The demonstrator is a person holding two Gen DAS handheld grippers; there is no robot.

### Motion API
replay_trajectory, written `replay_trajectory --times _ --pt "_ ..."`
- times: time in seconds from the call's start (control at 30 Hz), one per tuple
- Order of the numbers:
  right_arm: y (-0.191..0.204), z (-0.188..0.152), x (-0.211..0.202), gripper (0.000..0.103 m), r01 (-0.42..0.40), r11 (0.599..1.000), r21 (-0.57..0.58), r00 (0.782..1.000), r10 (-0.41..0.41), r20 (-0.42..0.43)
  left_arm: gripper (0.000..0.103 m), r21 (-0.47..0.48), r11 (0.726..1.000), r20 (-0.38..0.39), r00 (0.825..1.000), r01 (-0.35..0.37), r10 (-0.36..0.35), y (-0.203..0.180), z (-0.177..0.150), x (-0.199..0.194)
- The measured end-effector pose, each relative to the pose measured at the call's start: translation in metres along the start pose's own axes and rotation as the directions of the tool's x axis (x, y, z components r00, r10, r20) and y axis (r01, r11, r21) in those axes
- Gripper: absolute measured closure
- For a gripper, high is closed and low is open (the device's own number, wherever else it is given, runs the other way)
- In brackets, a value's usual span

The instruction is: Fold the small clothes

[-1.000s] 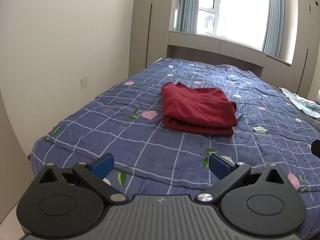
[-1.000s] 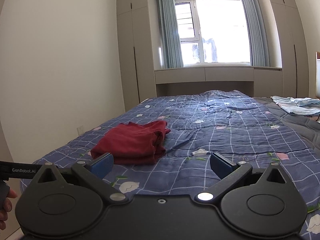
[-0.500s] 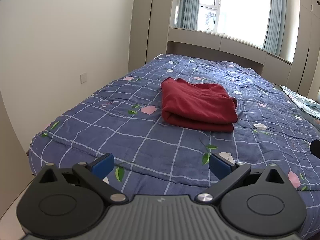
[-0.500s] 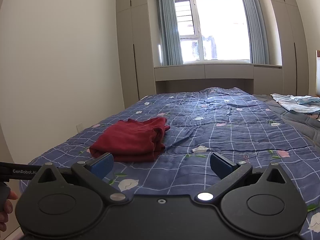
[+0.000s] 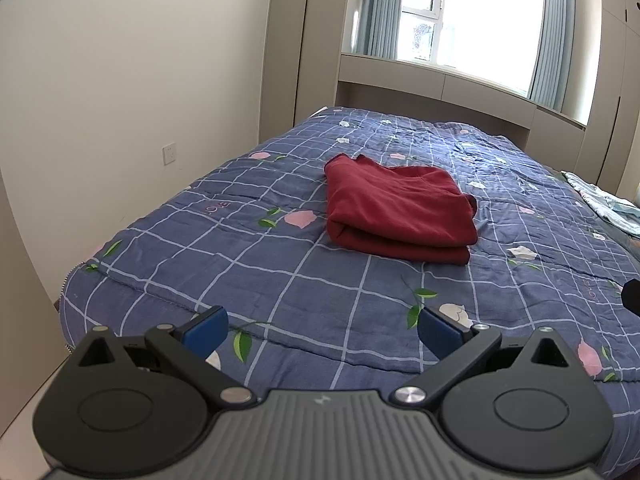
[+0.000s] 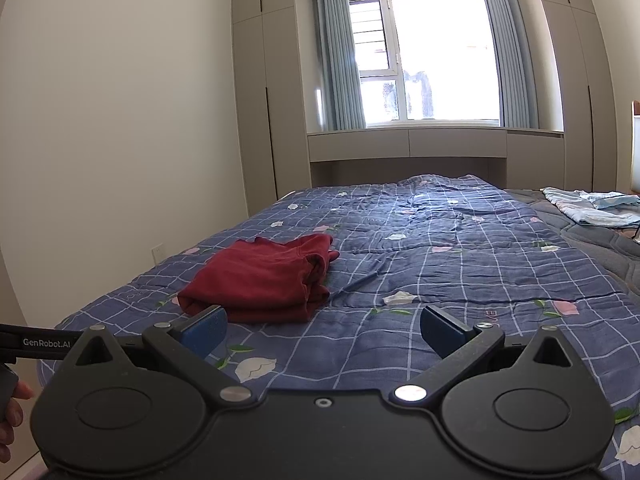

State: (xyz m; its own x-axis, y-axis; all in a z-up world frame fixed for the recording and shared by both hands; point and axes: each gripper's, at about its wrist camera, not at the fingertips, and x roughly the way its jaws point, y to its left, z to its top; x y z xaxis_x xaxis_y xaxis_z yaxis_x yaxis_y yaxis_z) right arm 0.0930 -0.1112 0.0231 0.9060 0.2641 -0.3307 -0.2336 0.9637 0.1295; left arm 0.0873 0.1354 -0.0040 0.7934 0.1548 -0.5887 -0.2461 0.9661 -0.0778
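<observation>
Red garment lies folded on the quilt, both grippers spread and empty, so next likely the pale clothes

Open checked blue quilt from 6 to 12 o'clock, bare at 3 o'clock too. Folded dark red garment blocking 12 o'clock. Crumpled pale blue cloth at 2 o'clock. Cream wall closing off 9 o'clock.

Left tool and right tool both gape wide, gripping nothing, level.
</observation>
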Motion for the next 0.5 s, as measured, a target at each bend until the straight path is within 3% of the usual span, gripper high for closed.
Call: replay_trajectory --times 0.5 --pt "-0.0016 -0.0012 -0.0004 0.001 0.001 1.0 0.0 1.0 -0.001 -0.003 0.001 0.002 1.0 0.0 1.0 -0.003 0.003 0.0006 0.0001 -0.0008"
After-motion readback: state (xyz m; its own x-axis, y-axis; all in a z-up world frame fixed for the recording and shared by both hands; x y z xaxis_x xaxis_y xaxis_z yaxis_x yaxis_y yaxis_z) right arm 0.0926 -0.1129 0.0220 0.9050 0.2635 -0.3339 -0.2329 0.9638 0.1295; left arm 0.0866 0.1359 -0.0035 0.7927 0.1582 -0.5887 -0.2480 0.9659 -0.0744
